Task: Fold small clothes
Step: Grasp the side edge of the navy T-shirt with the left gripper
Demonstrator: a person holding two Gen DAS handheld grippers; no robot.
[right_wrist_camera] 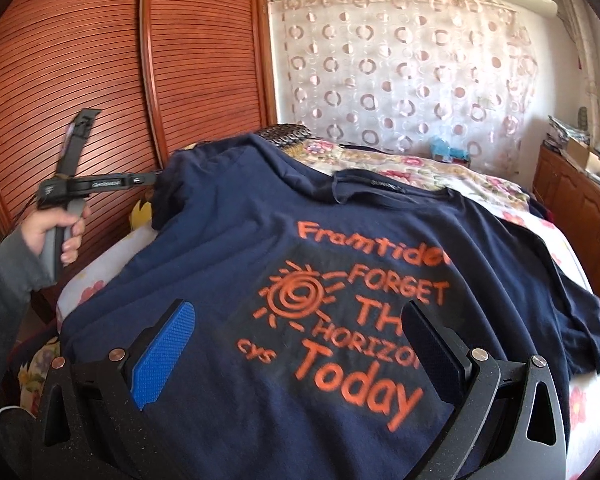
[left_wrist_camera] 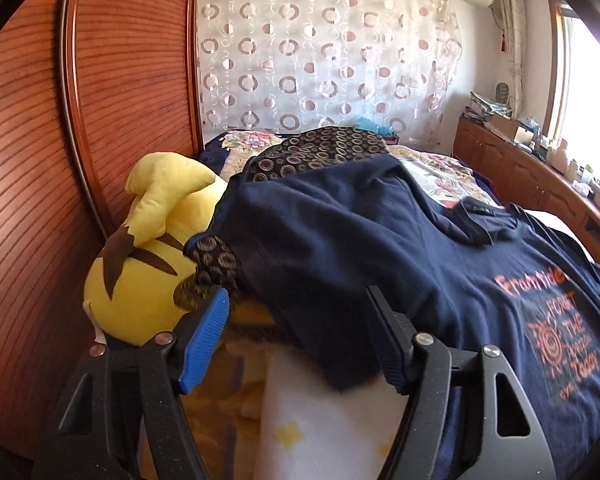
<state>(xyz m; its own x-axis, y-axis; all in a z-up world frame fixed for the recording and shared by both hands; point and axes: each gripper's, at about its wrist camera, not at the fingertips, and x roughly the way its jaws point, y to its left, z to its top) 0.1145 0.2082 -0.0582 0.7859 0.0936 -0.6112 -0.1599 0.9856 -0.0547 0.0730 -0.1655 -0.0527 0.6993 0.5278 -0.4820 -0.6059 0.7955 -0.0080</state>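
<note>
A navy T-shirt (left_wrist_camera: pixel 380 240) with orange print lies spread face up over the bed, its collar toward the far side. My left gripper (left_wrist_camera: pixel 298 292) is open at the shirt's left sleeve (left_wrist_camera: pixel 320 332). The sleeve's end lies between the jaws, close against the right finger, and the blue left pad (left_wrist_camera: pixel 204 344) stands clear of it. In the right wrist view the shirt (right_wrist_camera: pixel 228 240) fills the middle. My right gripper (right_wrist_camera: pixel 298 306) hangs open just above the orange print (right_wrist_camera: pixel 356 308), with nothing between its pads. A hand (right_wrist_camera: pixel 56 228) holds the left tool at the shirt's left edge.
A yellow plush toy (left_wrist_camera: pixel 148 272) lies left of the sleeve, against the slatted wooden wardrobe (left_wrist_camera: pixel 100 120). A dark circle-patterned cloth (left_wrist_camera: pixel 320 152) sits behind the shirt on the floral bed cover (left_wrist_camera: pixel 440 176). A cluttered wooden cabinet (left_wrist_camera: pixel 520 176) runs along the right under the window.
</note>
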